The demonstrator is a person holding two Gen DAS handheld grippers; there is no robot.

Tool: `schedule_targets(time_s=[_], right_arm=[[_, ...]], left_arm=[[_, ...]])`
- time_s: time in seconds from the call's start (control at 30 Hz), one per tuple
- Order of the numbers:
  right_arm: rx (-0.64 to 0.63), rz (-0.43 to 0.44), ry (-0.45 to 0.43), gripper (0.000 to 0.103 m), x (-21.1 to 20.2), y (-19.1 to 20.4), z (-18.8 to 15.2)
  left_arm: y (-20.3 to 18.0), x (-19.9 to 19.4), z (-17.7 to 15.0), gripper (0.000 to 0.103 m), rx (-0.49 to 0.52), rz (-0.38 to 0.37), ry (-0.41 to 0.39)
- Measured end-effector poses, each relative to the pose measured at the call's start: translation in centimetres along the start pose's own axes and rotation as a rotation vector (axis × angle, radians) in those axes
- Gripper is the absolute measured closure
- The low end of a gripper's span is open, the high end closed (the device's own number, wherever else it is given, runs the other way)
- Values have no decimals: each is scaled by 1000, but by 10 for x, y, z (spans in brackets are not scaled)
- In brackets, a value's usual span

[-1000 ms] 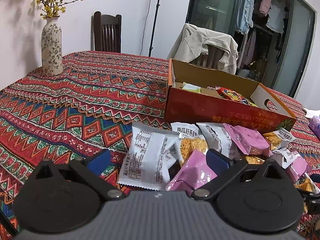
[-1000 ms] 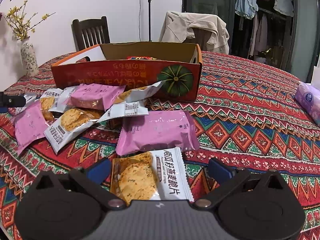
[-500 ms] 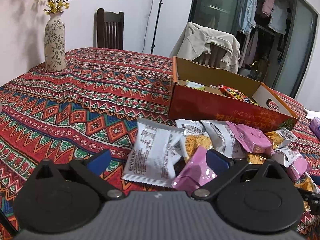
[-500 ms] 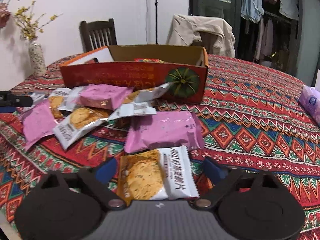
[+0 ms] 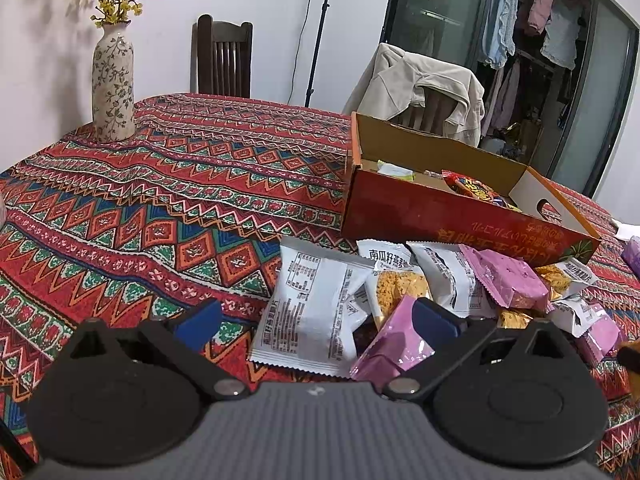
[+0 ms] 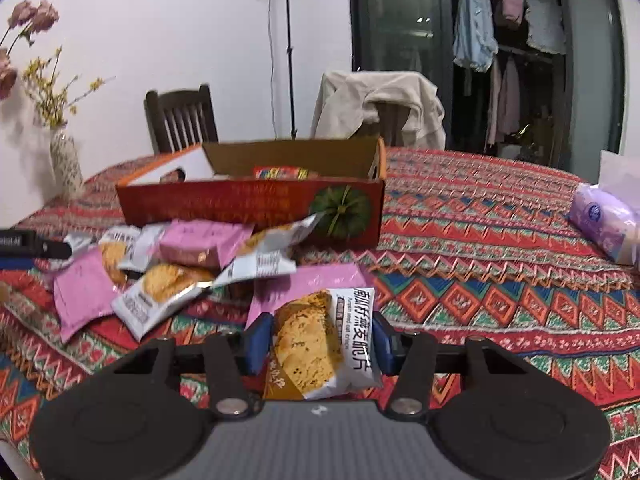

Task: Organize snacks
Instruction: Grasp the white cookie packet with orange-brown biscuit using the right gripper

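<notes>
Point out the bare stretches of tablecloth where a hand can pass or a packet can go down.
Free: the wide stretch of tablecloth between the vase and the orange box, and the stretch between that box's pumpkin end and the tissue pack. Crowded: the heap of snack packets lying close in front of the box.

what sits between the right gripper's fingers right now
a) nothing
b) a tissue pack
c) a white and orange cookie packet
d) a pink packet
c: in the right wrist view the right gripper has its jaws closing, both blue pads against the sides of the white and orange cookie packet; the pink packet lies on the cloth beyond it.
</notes>
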State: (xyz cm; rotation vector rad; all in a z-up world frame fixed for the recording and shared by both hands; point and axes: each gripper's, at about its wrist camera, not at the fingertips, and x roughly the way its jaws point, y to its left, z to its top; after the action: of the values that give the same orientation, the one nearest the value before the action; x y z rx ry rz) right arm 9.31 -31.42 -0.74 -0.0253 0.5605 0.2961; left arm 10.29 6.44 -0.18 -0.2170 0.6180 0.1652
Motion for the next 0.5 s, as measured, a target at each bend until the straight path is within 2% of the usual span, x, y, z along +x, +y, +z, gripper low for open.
schedule_targets(time_s=[0.2, 0.5], right_arm=[[19, -14, -64, 53, 0, -2, 14], [36, 13, -137, 53, 18, 9, 42]], left_arm=[[0, 2, -1, 0, -2, 3, 6], [-5, 2, -1, 0, 11, 6, 8]])
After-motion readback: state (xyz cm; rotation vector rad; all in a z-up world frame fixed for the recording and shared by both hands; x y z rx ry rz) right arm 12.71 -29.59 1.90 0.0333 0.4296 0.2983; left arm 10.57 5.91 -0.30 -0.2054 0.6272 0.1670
